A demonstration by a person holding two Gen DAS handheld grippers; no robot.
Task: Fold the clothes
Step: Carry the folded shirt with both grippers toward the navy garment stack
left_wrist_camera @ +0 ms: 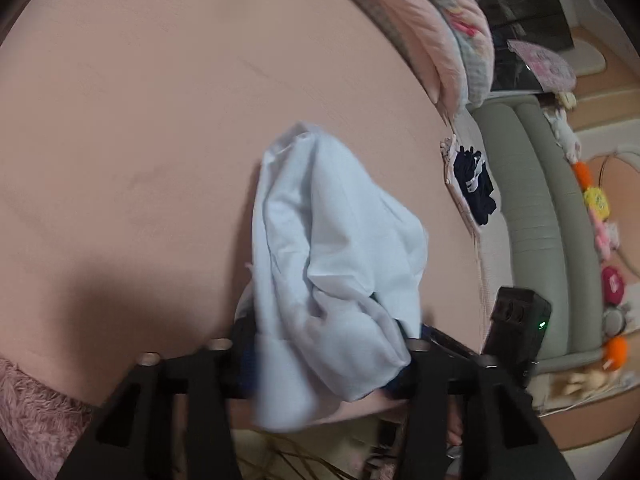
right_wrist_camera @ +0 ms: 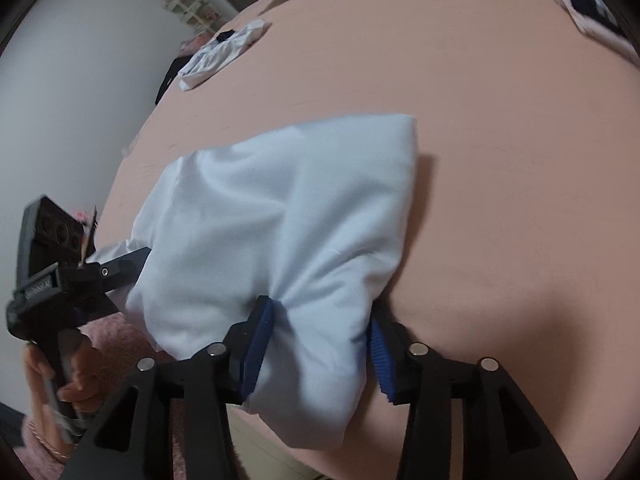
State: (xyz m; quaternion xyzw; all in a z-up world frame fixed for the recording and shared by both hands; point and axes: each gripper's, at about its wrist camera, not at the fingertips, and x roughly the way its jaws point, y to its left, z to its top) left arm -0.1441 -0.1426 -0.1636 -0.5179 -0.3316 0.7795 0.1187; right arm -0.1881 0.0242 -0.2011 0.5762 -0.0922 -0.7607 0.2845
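On the pink-sheeted bed (right_wrist_camera: 500, 128), the left claw (right_wrist_camera: 132, 260) bites the 9 o'clock edge of the pale blue bunched cotton garment (right_wrist_camera: 280, 208), its tips hidden in the cloth. From 6 o'clock the right claw (right_wrist_camera: 320, 344) has its blue-padded fingers (right_wrist_camera: 258, 344) clamped on a gathered fold. A small white folded garment (right_wrist_camera: 220, 54) lies well apart at 11 o'clock.

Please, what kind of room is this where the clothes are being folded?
Most likely a bedroom at home. The light blue garment lies on a wide pink bed sheet, a pink quilt is bunched at the far edge, and plush toys lie along the floor beside it.
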